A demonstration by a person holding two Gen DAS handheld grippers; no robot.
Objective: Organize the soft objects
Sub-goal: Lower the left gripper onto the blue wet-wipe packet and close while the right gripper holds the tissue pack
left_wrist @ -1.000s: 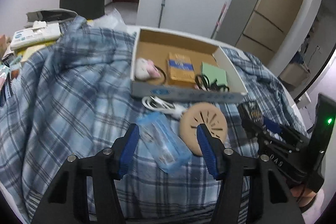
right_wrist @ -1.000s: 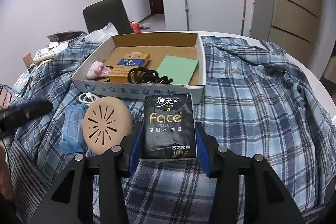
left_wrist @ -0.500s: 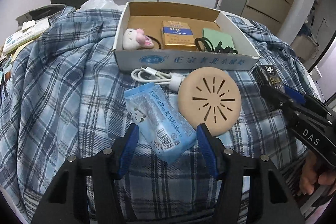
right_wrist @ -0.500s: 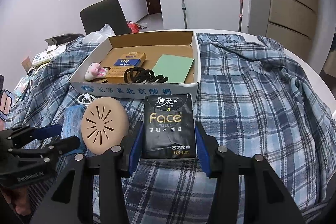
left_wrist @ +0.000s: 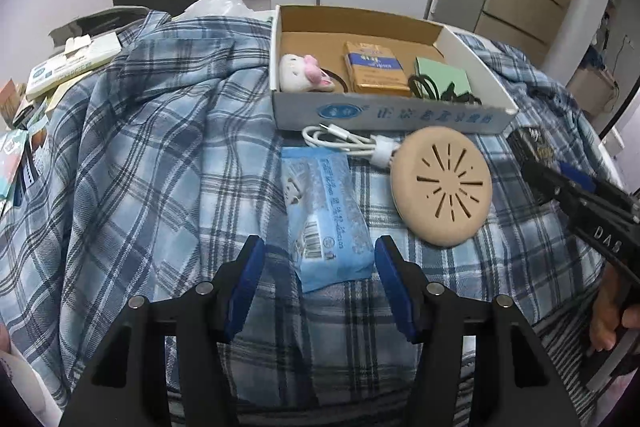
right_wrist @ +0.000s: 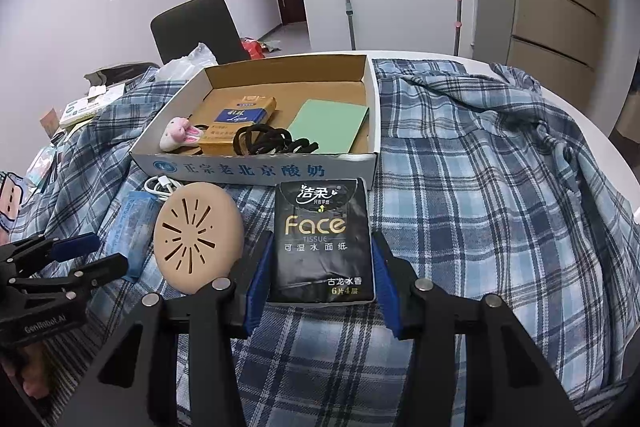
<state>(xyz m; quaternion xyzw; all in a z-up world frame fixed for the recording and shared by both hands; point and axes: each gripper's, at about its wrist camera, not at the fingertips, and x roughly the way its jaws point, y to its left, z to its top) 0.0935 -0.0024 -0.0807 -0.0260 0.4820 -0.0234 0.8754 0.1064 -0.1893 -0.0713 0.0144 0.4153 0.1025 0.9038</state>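
My right gripper (right_wrist: 320,267) is shut on a black "Face" tissue pack (right_wrist: 322,239), held just in front of the cardboard box (right_wrist: 256,169). The pack also shows at the right of the left wrist view (left_wrist: 534,145). My left gripper (left_wrist: 320,267) is open and empty, its fingers either side of the near end of a light blue tissue pack (left_wrist: 326,219) lying on the plaid shirt (left_wrist: 140,167). In the box (left_wrist: 384,115) lie a plush bunny (left_wrist: 300,73), a yellow and blue carton (left_wrist: 374,69), black hair ties (left_wrist: 436,89) and a green pad (left_wrist: 444,75).
A beige round slotted disc (left_wrist: 442,185) lies between the two packs, with a white cable (left_wrist: 348,143) behind it against the box front. Boxes and papers (left_wrist: 68,63) are piled at the left edge. A dark chair (right_wrist: 196,27) stands behind the table.
My left gripper has swung left and drawn nearer, so the blue tissue pack now lies between its open fingers. The right gripper keeps the black pack, almost still.
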